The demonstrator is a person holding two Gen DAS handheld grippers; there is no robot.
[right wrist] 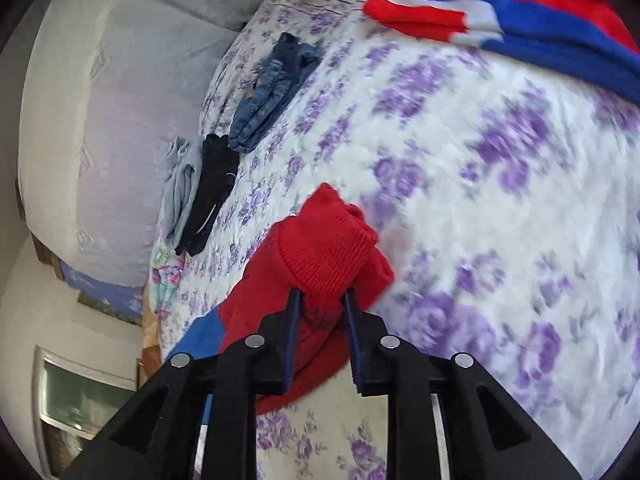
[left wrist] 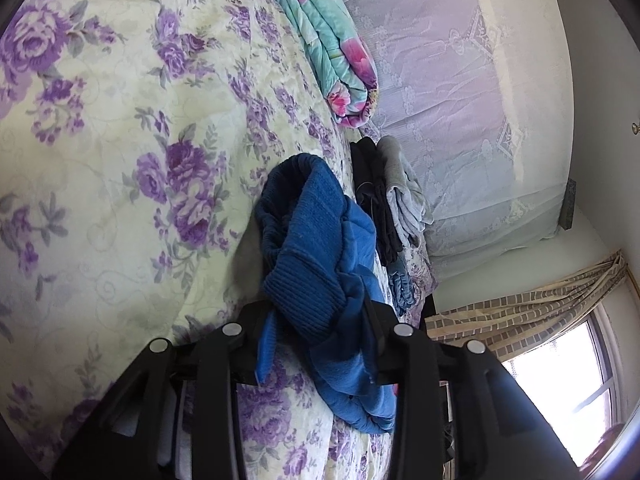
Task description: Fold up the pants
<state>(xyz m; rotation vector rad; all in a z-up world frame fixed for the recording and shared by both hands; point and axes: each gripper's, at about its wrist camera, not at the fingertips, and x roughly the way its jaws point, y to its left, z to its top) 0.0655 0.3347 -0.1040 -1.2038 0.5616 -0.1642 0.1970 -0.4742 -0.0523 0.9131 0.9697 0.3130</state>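
Gripping the pants (right wrist: pixel 320 256) at both cuffs, one ribbed blue end in the left gripper (left wrist: pixel 316 312) and one ribbed red end in the right gripper (right wrist: pixel 320 304), each pair of fingers clenched on the fabric.

More of the red, white and blue garment lies across the floral bedspread (left wrist: pixel 120 160) at the top of the right wrist view. Near the bed's edge sit three folded items in a row: denim jeans (right wrist: pixel 268 96), a black garment (right wrist: pixel 212 192) and a grey garment (right wrist: pixel 182 184), the last two touching. One rolled turquoise floral quilt (left wrist: pixel 328 48) lies beside a lace-covered headboard (left wrist: pixel 460 100). A checked curtain (left wrist: pixel 520 312) hangs by a window (left wrist: pixel 568 384). No readable writing shows.
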